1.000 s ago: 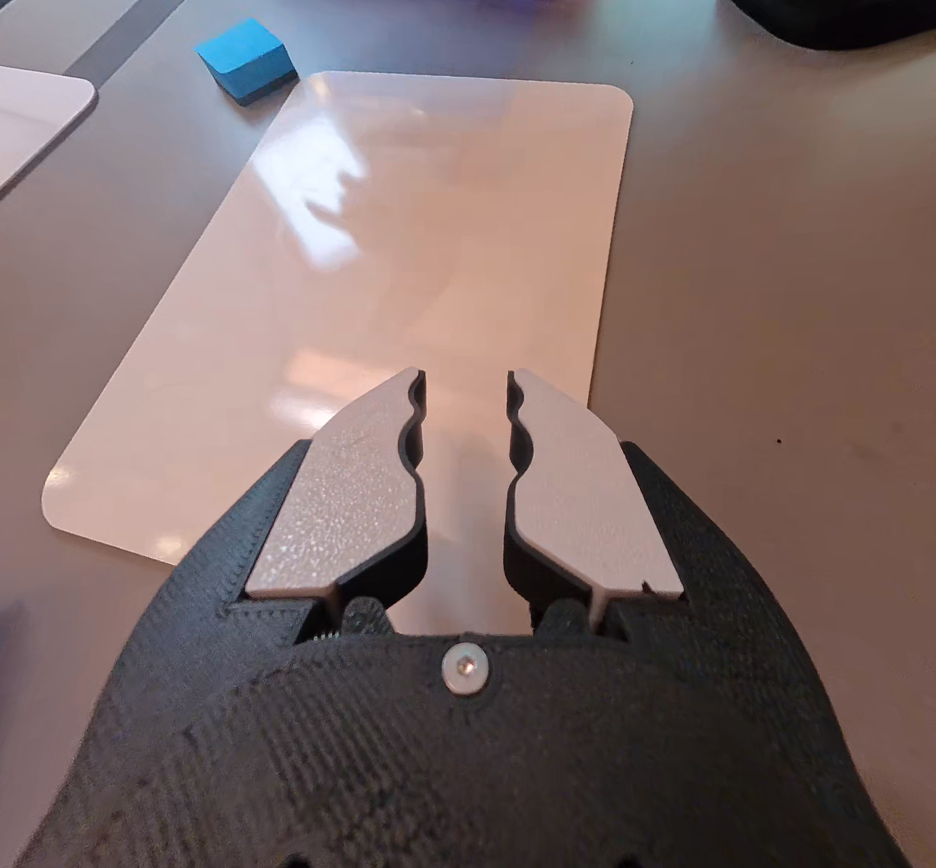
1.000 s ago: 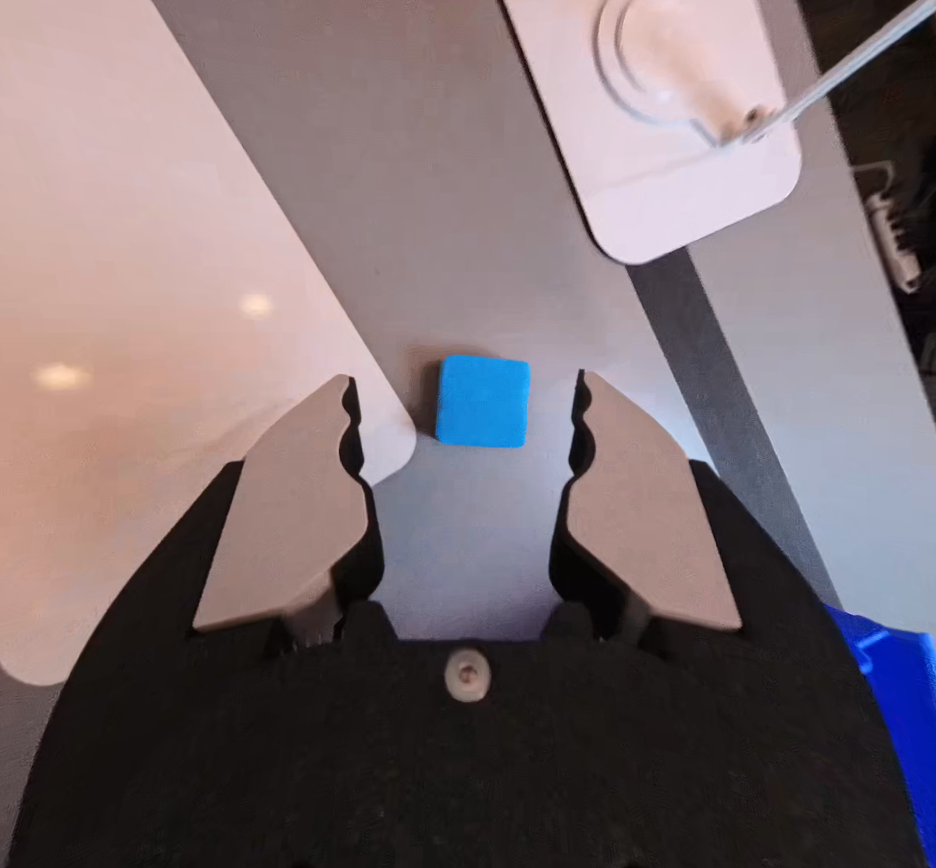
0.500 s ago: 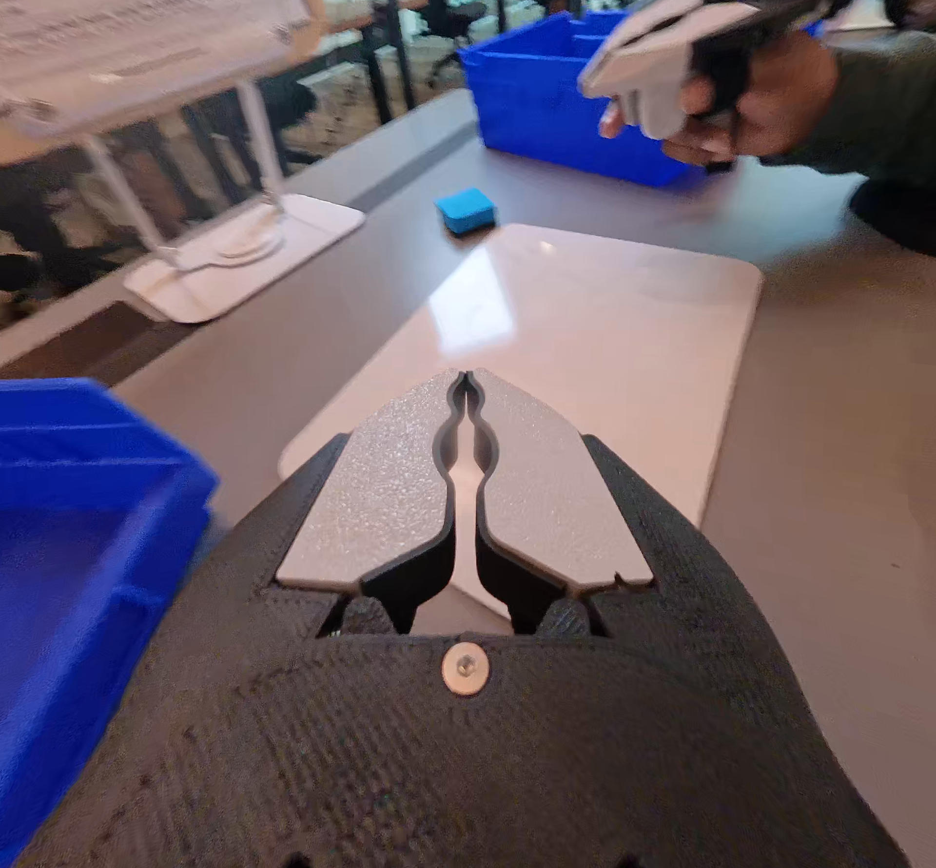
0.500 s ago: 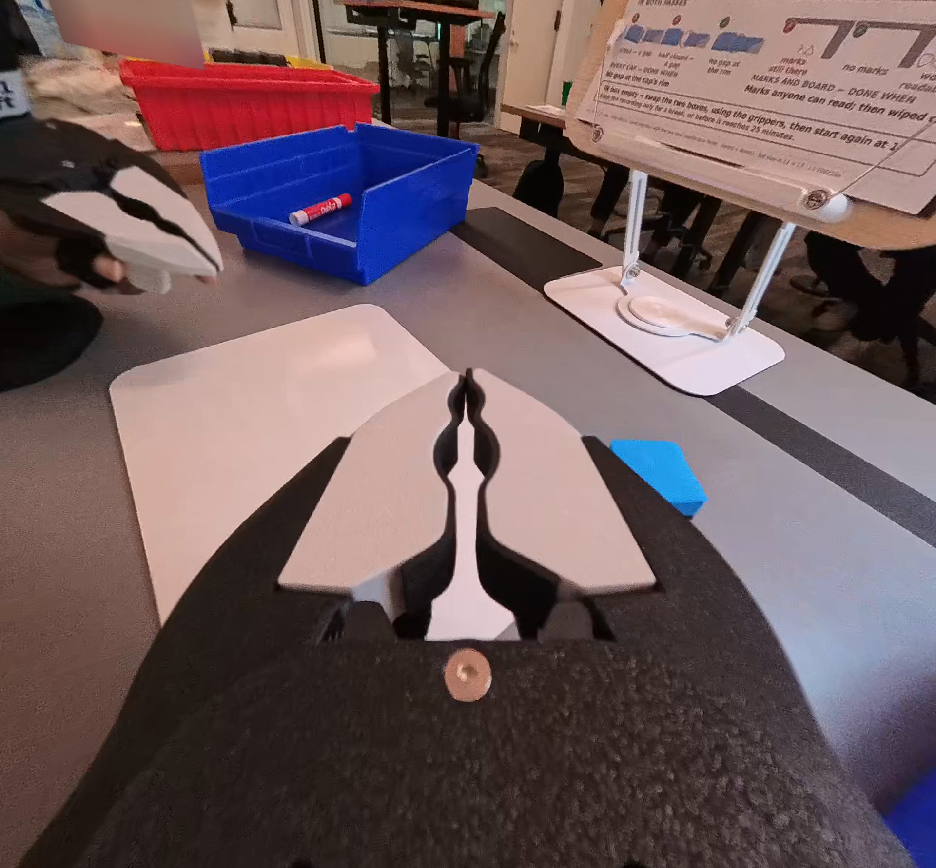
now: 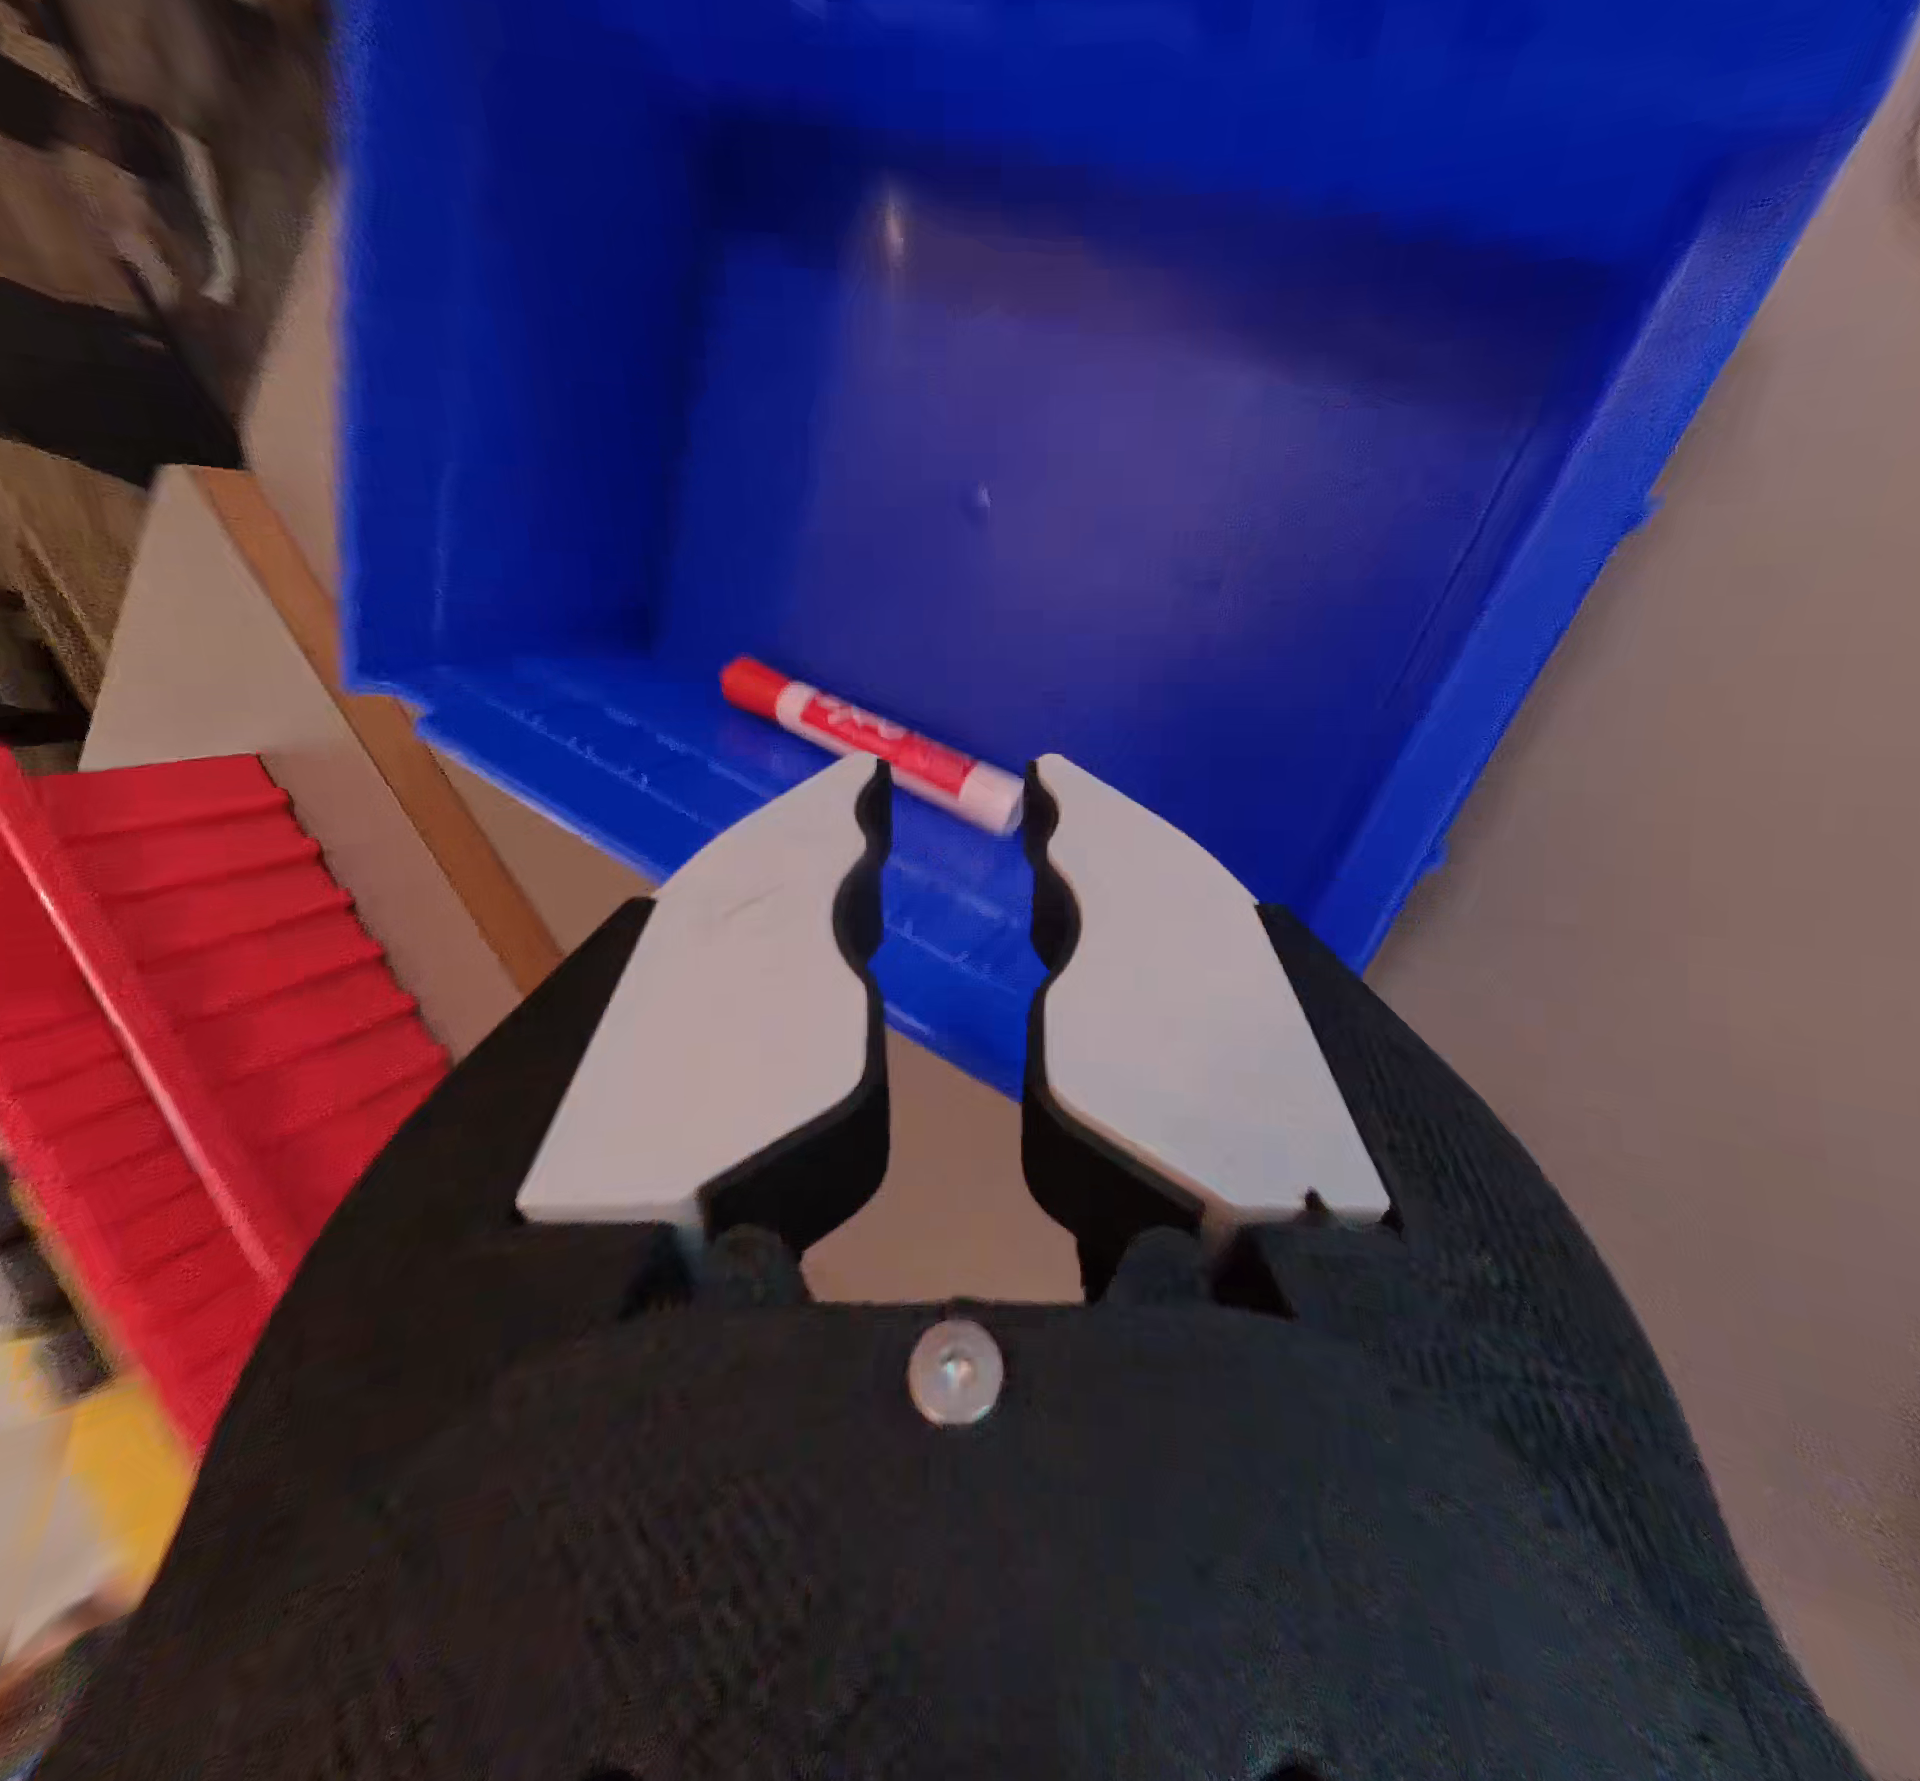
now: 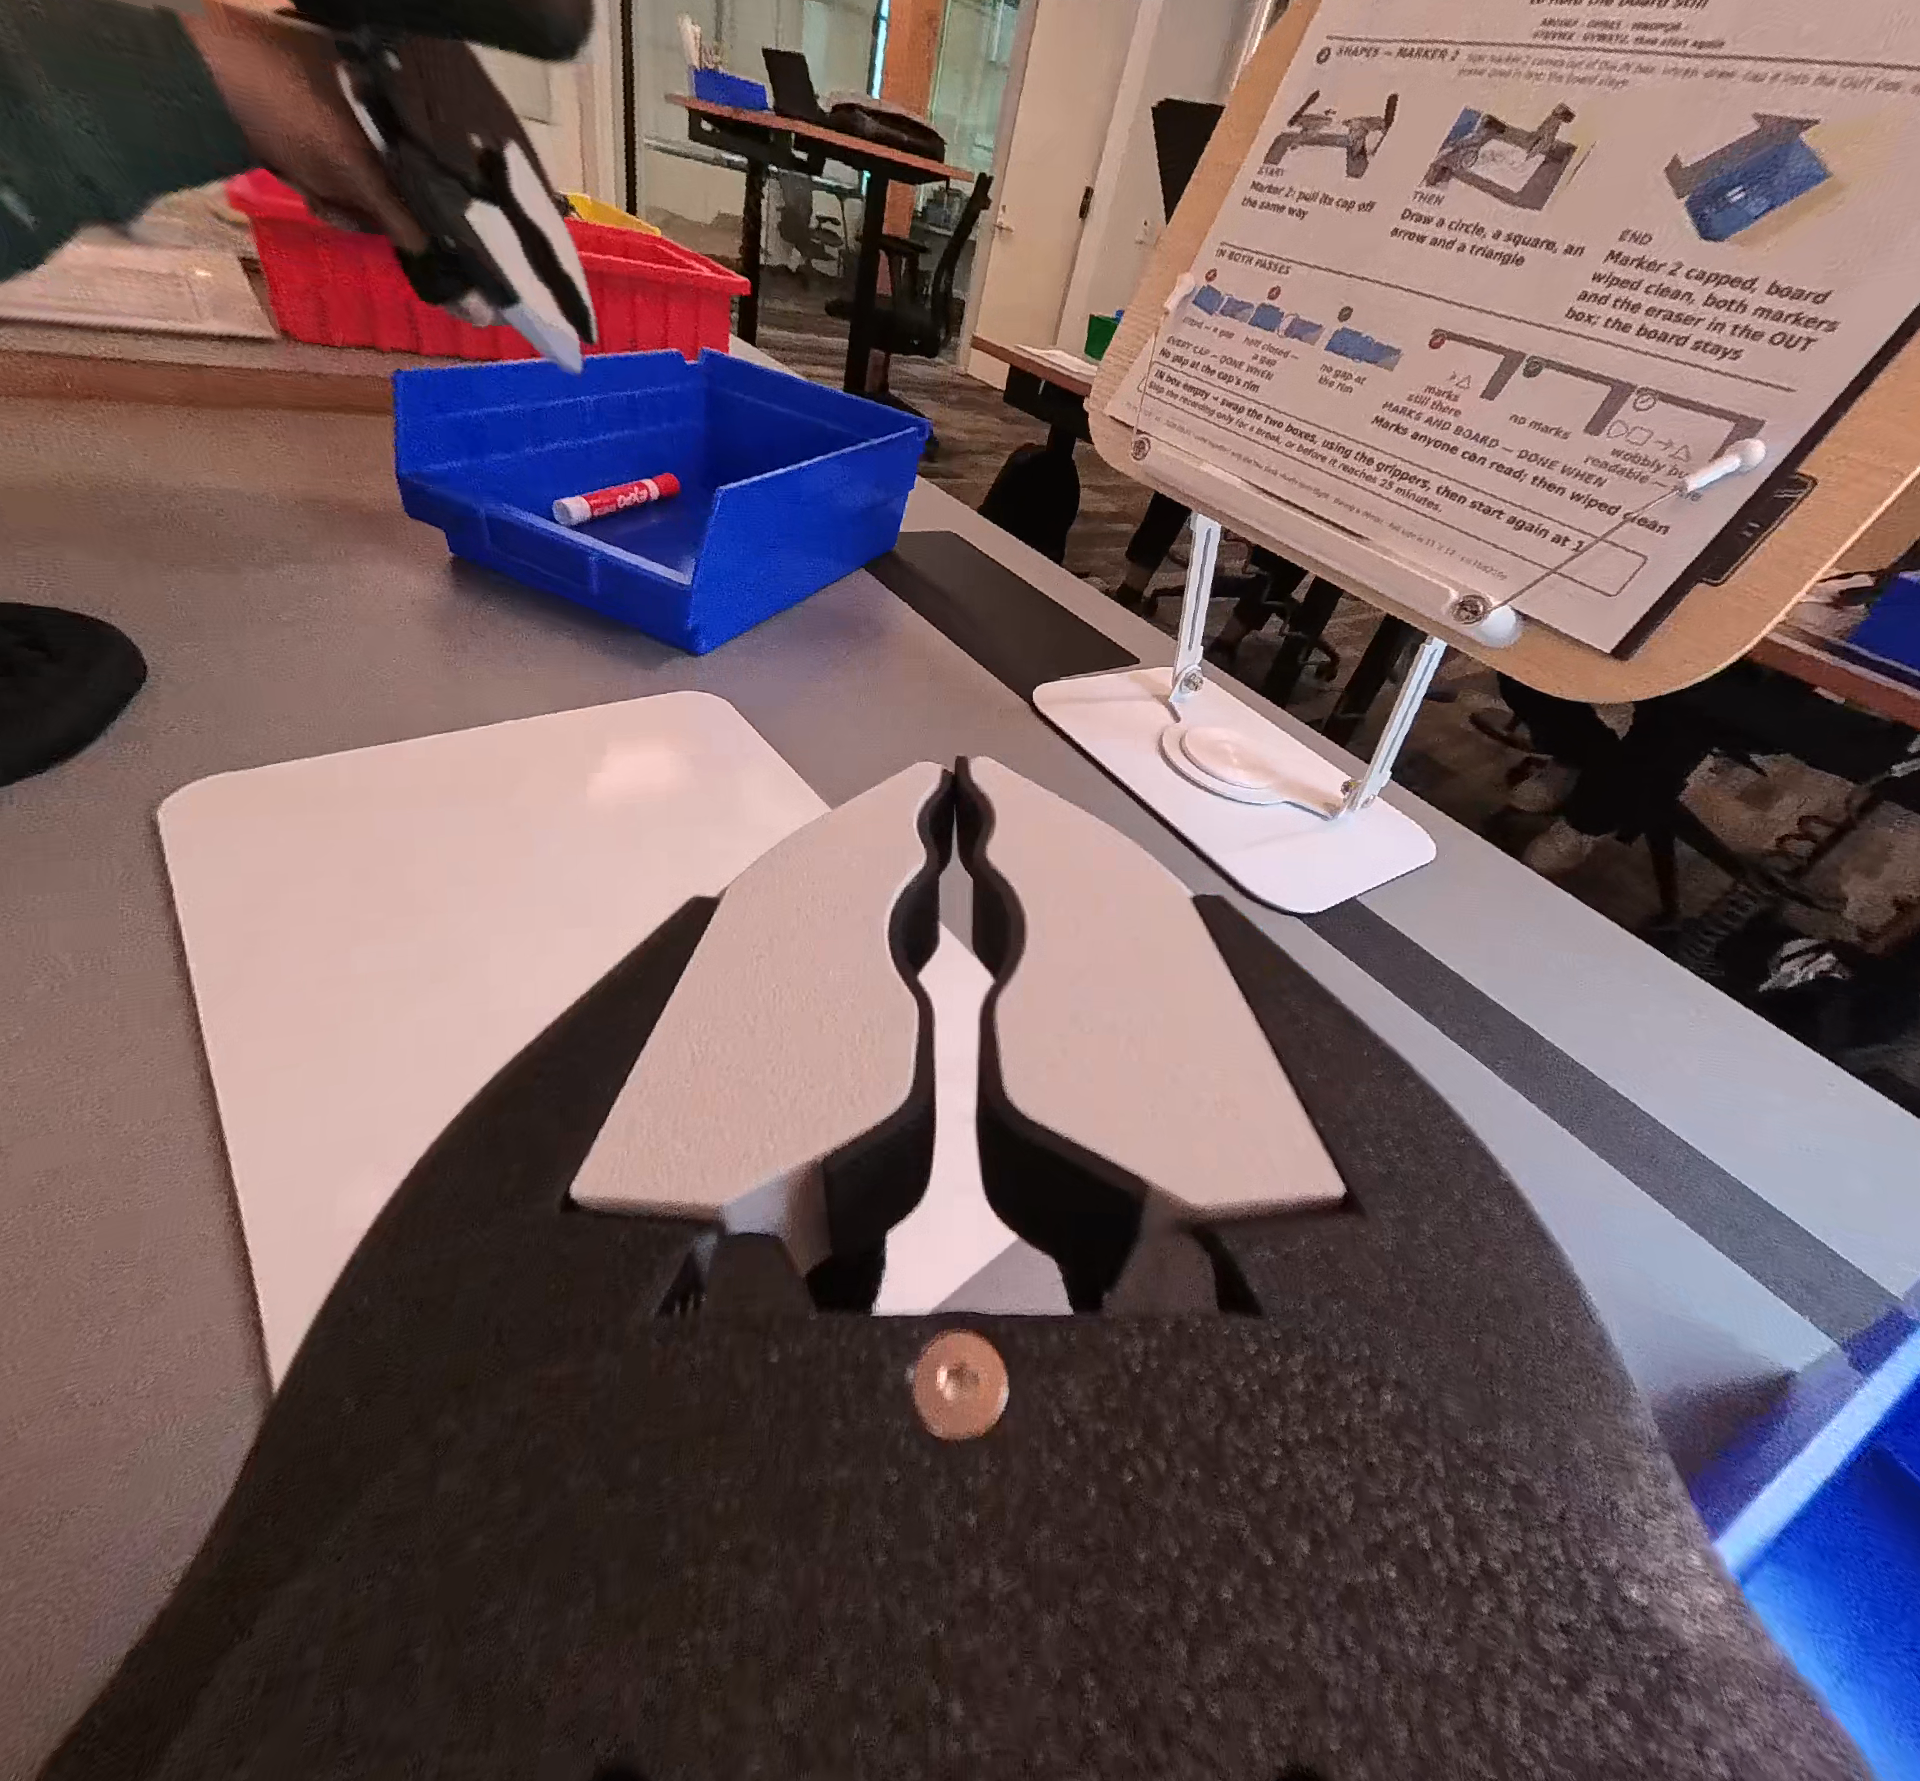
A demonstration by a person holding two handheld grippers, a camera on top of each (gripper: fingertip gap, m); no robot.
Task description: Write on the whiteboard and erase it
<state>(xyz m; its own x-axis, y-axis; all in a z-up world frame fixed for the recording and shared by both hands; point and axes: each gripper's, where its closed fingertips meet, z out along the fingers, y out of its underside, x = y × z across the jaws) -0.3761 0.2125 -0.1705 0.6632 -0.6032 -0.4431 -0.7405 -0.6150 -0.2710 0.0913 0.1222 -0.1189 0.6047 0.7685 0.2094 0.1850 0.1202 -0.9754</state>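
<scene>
Whiteboard (image 6: 468, 900) near edge hidden behind right gripper (image 6: 954, 781).

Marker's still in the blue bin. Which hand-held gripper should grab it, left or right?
Left. The left hand-held gripper is open and hovers over the blue bin, its tips just short of the red marker. The right hand-held gripper is shut, empty, and sits back over the whiteboard.

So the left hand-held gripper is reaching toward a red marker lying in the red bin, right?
Not quite: the red marker lies in the blue bin, as the left wrist view shows. The left hand-held gripper is indeed reaching toward it.
</scene>
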